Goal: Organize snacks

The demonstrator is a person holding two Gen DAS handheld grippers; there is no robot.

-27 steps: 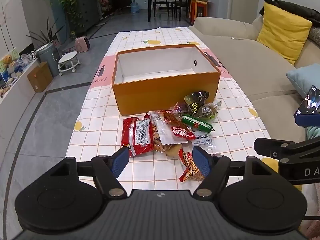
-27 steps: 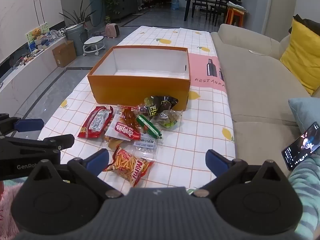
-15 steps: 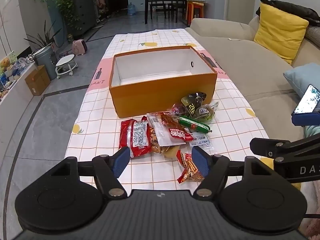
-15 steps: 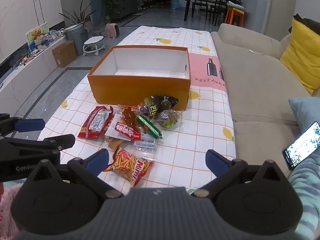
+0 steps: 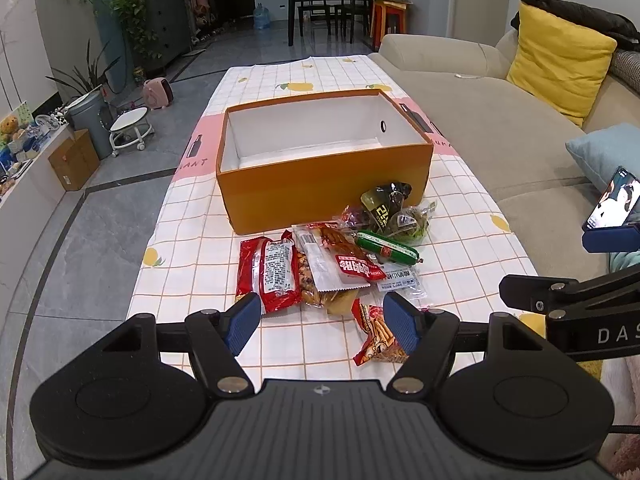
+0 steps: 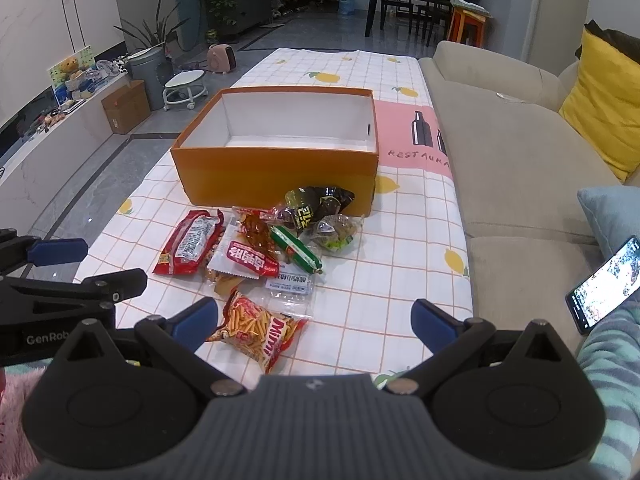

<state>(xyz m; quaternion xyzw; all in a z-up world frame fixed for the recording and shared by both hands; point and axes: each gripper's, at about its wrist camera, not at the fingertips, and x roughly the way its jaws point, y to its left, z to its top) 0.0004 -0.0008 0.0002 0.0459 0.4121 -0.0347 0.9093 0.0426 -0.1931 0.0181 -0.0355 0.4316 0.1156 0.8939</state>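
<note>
An empty orange box (image 5: 326, 188) (image 6: 276, 172) with a white inside stands on the checked tablecloth. In front of it lies a pile of snack packets: a red peanut bag (image 5: 270, 270) (image 6: 190, 242), a clear red-label packet (image 5: 340, 260) (image 6: 248, 258), a green sausage (image 5: 386, 246) (image 6: 296, 250), a dark pouch (image 5: 384, 204) (image 6: 316, 206) and an orange stick-snack bag (image 5: 376, 338) (image 6: 258, 332). My left gripper (image 5: 320, 322) is open above the near edge of the pile. My right gripper (image 6: 316, 322) is open wide, just above the stick-snack bag. Neither holds anything.
A beige sofa (image 5: 500, 120) with a yellow cushion (image 5: 560, 60) runs along the table's right side. A phone (image 6: 604, 284) lies at the right. Stool, bin and cardboard box stand on the floor at the left. The tablecloth (image 6: 408, 248) is bare right of the pile.
The left gripper has tilted slightly, so the box and snacks sit a little lower and farther left in its view. The right gripper's view is unchanged.
</note>
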